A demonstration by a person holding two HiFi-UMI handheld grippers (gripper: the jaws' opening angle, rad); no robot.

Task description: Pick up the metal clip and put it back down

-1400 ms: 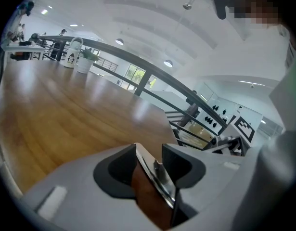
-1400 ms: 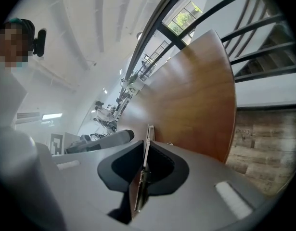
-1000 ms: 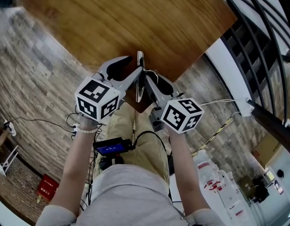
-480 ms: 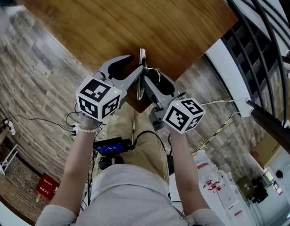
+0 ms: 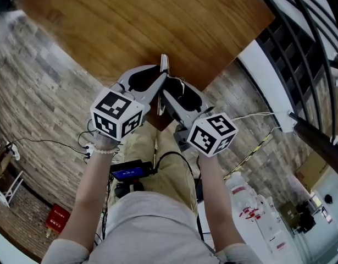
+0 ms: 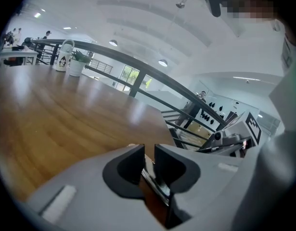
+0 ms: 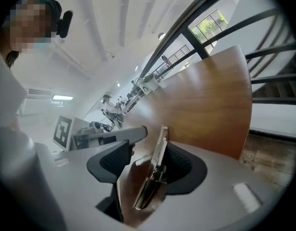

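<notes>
At the corner of the wooden table [image 5: 158, 21], the left gripper [image 6: 148, 151] pinches the upright metal clip [image 5: 164, 70] while the right gripper [image 7: 148, 154], jaws just opening around it, should back straight off without nudging.

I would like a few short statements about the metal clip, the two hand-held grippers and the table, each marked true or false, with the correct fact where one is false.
1. The left hand-held gripper is closed on the metal clip. True.
2. The right hand-held gripper clamps the clip between both of its jaws. False: its jaws stand apart, having just been opening, and the clip leans against one jaw only.
3. The table has a wooden top. True.
4. The clip lies flat in the middle of the table. False: it is held upright between the two grippers, at the table's near edge.
</notes>
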